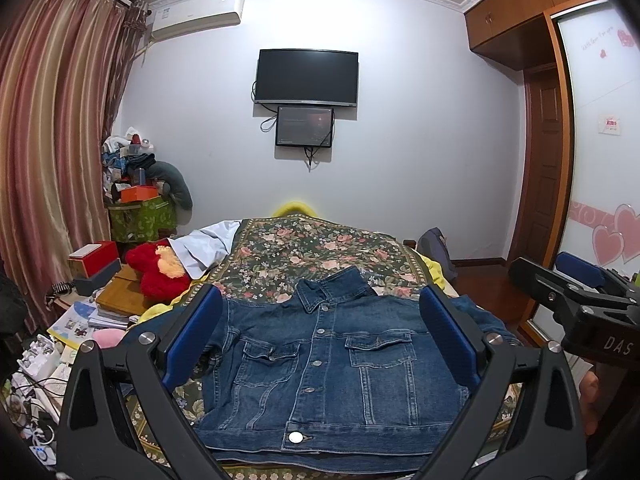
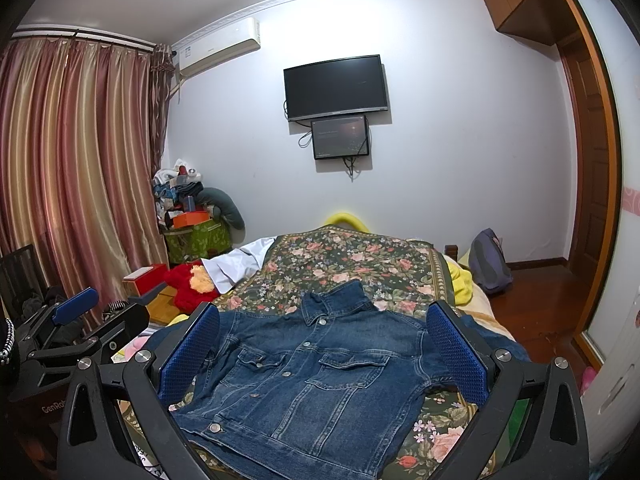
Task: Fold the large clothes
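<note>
Nearest the cameras, both claws hover above the near end of the bed with their blue pads wide apart and nothing between them: the left claw [image 1: 320, 344] frames the jacket from its own camera, and the right claw [image 2: 324, 356] does the same a little further right, each also showing at the edge of the other's view. Just beyond them the denim jacket [image 1: 320, 360] lies face up and buttoned on the floral bedspread [image 1: 320, 248], hem toward the cameras and collar [image 1: 332, 286] toward the far wall. The sleeves appear to trail off each side, the right one bunched near the bed's edge, though the pads hide most of them. No fold looks started yet, in my judgement. The likely trouble is the cloth itself: denim is thick and stiff, so a pinch on one layer at the hem or shoulder may slip, or catch the bedspread underneath and drag it along. If the two claws lift unevenly, the body could twist and the fold land crooked, and a hidden sleeve might end up trapped inside. Further off on the left sit a red plush toy [image 1: 160, 272] and a cluttered pile, and on the far wall a television [image 1: 306, 76] hangs under the air conditioner [image 1: 196, 14].
</note>
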